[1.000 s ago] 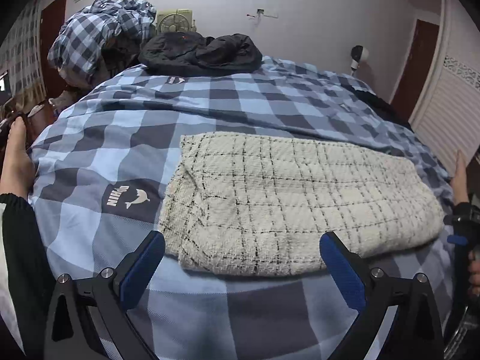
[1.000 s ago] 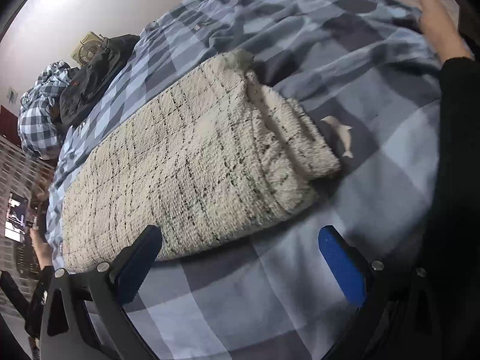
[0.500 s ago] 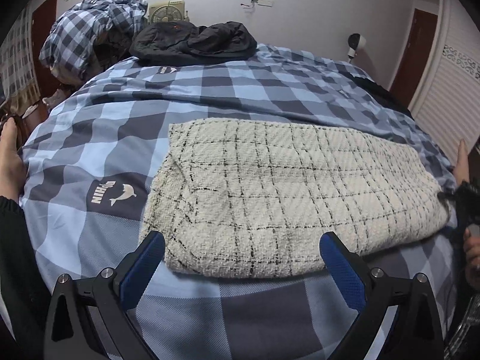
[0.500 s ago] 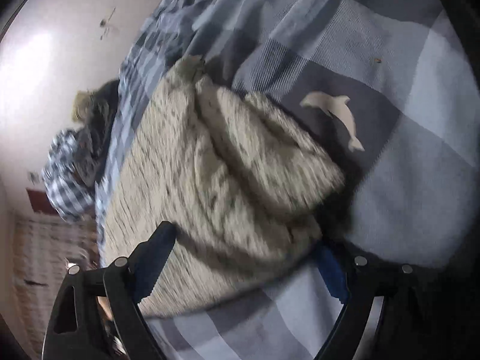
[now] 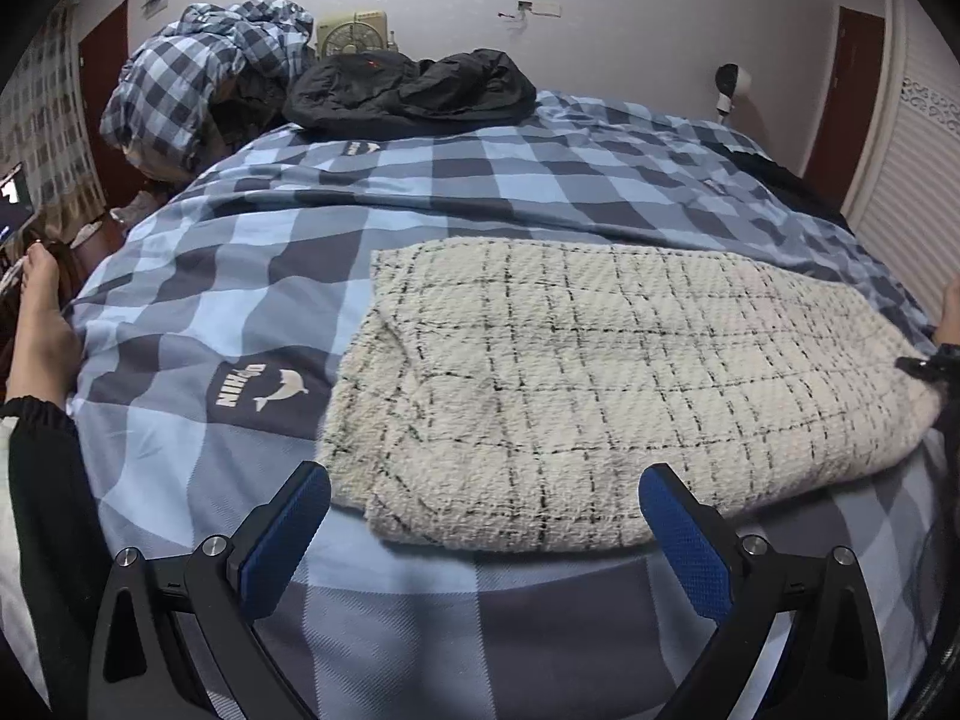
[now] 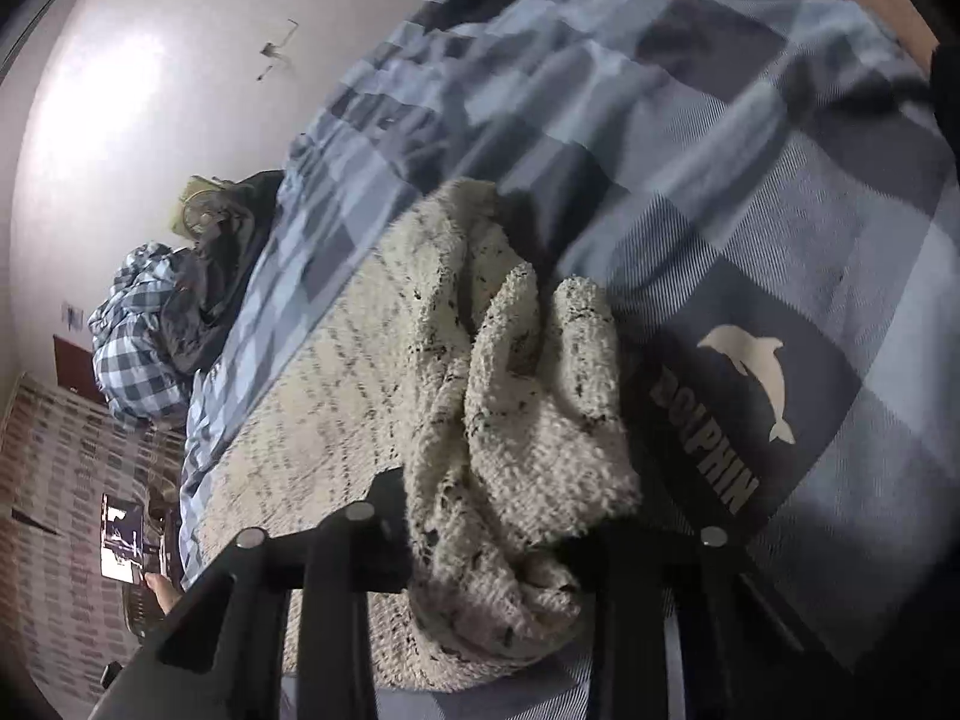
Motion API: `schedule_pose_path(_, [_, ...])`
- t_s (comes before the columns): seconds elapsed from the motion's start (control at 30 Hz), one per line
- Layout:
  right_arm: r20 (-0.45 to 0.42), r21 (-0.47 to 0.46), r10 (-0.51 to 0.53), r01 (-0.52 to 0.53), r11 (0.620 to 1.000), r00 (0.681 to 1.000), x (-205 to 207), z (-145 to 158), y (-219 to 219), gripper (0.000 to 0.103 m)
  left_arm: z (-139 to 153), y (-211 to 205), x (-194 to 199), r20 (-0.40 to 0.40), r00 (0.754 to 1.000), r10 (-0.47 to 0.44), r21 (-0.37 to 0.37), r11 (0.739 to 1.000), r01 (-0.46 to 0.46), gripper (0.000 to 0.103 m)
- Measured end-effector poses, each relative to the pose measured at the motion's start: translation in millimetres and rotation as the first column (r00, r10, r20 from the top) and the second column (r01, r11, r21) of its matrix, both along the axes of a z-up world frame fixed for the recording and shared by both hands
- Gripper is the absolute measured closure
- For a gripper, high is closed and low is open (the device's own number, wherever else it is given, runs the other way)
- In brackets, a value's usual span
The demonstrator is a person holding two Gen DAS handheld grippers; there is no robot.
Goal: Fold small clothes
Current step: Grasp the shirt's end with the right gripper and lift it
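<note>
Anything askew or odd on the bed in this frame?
Nothing damaged. The cream checked garment lies flat on the checked bedcover, except its end at the right gripper, which is bunched into lumpy folds as the jaws close on it. The left gripper is open, short of the near edge.

My cream garment (image 5: 600, 384) carries a thin black grid; the bedspread (image 5: 480, 192) is blue, grey and navy check; at eleven o'clock, a blue-checked heap (image 5: 204, 84) beside a black jacket (image 5: 408, 90).
</note>
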State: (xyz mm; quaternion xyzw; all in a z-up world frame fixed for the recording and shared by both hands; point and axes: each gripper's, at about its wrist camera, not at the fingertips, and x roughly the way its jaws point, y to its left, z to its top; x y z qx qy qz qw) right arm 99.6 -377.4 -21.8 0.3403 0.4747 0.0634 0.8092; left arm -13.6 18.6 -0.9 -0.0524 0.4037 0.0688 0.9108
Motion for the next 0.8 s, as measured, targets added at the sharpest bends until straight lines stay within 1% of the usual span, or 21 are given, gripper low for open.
schedule_pose_path(0.07, [0.048,0.013,-0.01,0.009,1.0,0.999,-5.8,14.1,-4.9,0.081,2.0,0.3,-3.1,0.016,1.0,0.013,0.017,1.0,-0.014,0.0])
schedule_pose_path(0.13, [0.115,0.043,-0.017,0.012,0.999,0.993,-13.9,31.9,-7.8,0.081,6.3,0.8,-7.4,0.04,0.999,0.031,0.035,0.999,-0.032,0.0])
schedule_pose_path(0.17, [0.159,0.042,-0.006,-0.001,0.999,0.987,-18.3,46.5,-7.7,0.081,9.6,1.4,-10.5,0.056,0.998,0.039,0.038,0.998,-0.041,0.0])
schedule_pose_path(0.23, [0.209,0.029,0.0,-0.006,1.0,0.978,-24.8,64.3,-9.8,0.081,14.1,3.7,-14.0,0.076,0.996,0.046,0.032,0.998,-0.048,0.0])
schedule_pose_path(0.3, [0.23,0.018,-0.027,0.023,1.0,0.973,-31.1,76.1,-20.1,0.082,17.5,6.0,-15.0,0.079,0.996,0.044,0.015,0.999,-0.045,0.0])
schedule_pose_path(0.37, [0.222,0.014,-0.078,0.077,0.997,0.972,-32.8,81.3,-39.1,0.082,20.1,7.2,-15.2,0.081,0.996,0.037,-0.007,0.999,-0.036,0.0])
schedule_pose_path(0.4, [0.216,-0.006,-0.099,0.103,0.995,0.971,-33.3,82.3,-46.8,0.082,21.0,7.4,-15.2,0.085,0.996,0.033,-0.011,0.999,-0.032,0.0])
schedule_pose_path(0.43, [0.207,-0.05,-0.112,0.125,0.991,0.972,-34.2,84.5,-55.3,0.082,21.5,7.2,-14.7,0.087,0.996,0.031,-0.01,0.999,-0.031,0.0])
schedule_pose_path(0.5, [0.197,-0.136,-0.115,0.144,0.98,0.974,-31.9,87.6,-57.8,0.082,20.8,6.2,-11.0,0.081,0.997,0.022,-0.017,1.0,-0.02,0.0])
schedule_pose_path(0.53, [0.187,-0.195,-0.102,0.139,0.971,0.977,-30.6,91.0,-55.7,0.082,20.1,6.3,-6.4,0.076,0.997,0.013,-0.029,1.0,-0.011,0.0])
schedule_pose_path(0.6, [0.181,-0.256,-0.072,0.118,0.959,0.981,-26.8,98.2,-45.2,0.082,17.1,3.8,8.2,0.057,0.998,-0.016,-0.043,0.999,0.018,0.0])
schedule_pose_path(0.7, [0.214,-0.341,-0.019,0.092,0.935,0.977,-24.1,124.7,-22.8,0.082,7.8,-0.6,37.5,-0.009,0.998,-0.062,-0.052,0.997,0.061,0.0])
schedule_pose_path(0.73, [0.227,-0.377,0.008,0.081,0.923,0.974,-22.9,137.1,-9.6,0.082,0.3,-2.0,47.2,-0.048,0.996,-0.07,-0.062,0.996,0.067,0.0])
schedule_pose_path(0.77, [0.238,-0.414,0.034,0.069,0.908,0.971,-22.0,148.1,1.1,0.082,-12.4,-4.4,59.9,-0.112,0.991,-0.078,-0.067,0.995,0.07,0.0])
schedule_pose_path(0.8, [0.244,-0.476,0.076,0.051,0.878,0.967,-19.6,161.1,18.9,0.082,-23.0,-7.8,65.9,-0.159,0.984,-0.081,-0.064,0.995,0.071,0.0])
